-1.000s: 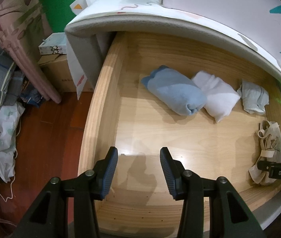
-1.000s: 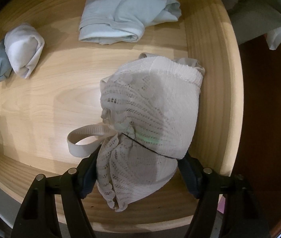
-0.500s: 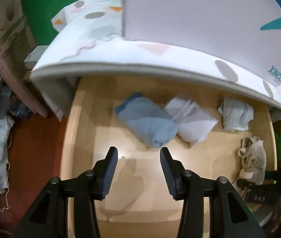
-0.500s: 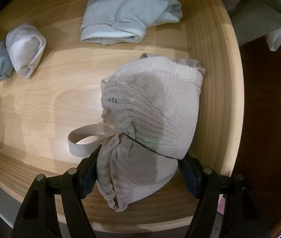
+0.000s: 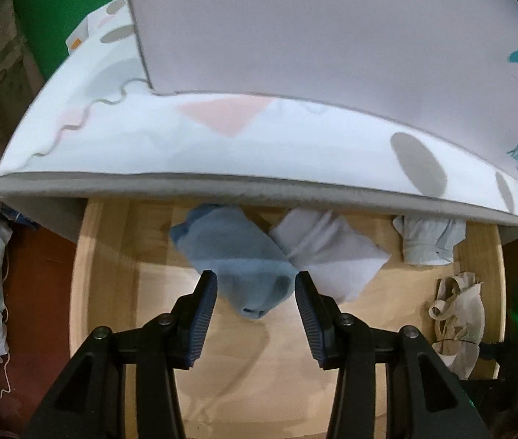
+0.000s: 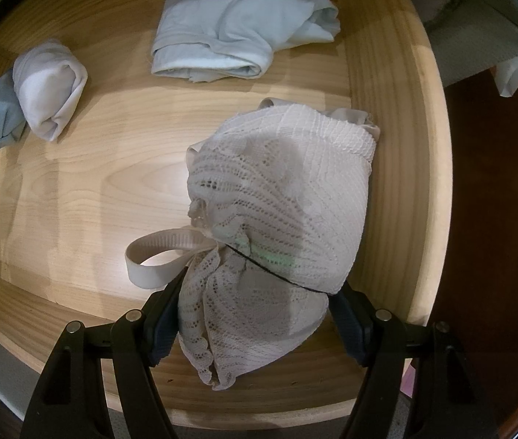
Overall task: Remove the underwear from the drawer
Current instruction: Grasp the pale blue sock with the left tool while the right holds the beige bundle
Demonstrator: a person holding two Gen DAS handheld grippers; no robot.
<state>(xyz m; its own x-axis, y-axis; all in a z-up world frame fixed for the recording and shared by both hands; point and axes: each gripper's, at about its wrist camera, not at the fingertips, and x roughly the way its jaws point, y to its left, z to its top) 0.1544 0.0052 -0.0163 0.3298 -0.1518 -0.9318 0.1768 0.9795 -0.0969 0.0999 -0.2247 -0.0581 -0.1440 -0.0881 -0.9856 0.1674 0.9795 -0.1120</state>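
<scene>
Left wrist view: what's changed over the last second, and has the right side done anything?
The left gripper has advanced toward the blue rolled garment, which now sits between its open fingers, not yet clamped. The right gripper has not moved, its fingers either side of the lace bra. The white roll and light blue folded piece lie unchanged in the drawer.

Both wrist views look down into the same drawer (image 5: pixel 105 256), the right one closer.

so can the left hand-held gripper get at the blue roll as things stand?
Probably yes. The left hand-held gripper is open, its fingers either side of the blue roll's near end. The white roll touches its right side, and the mat overhangs only the far end.
</scene>
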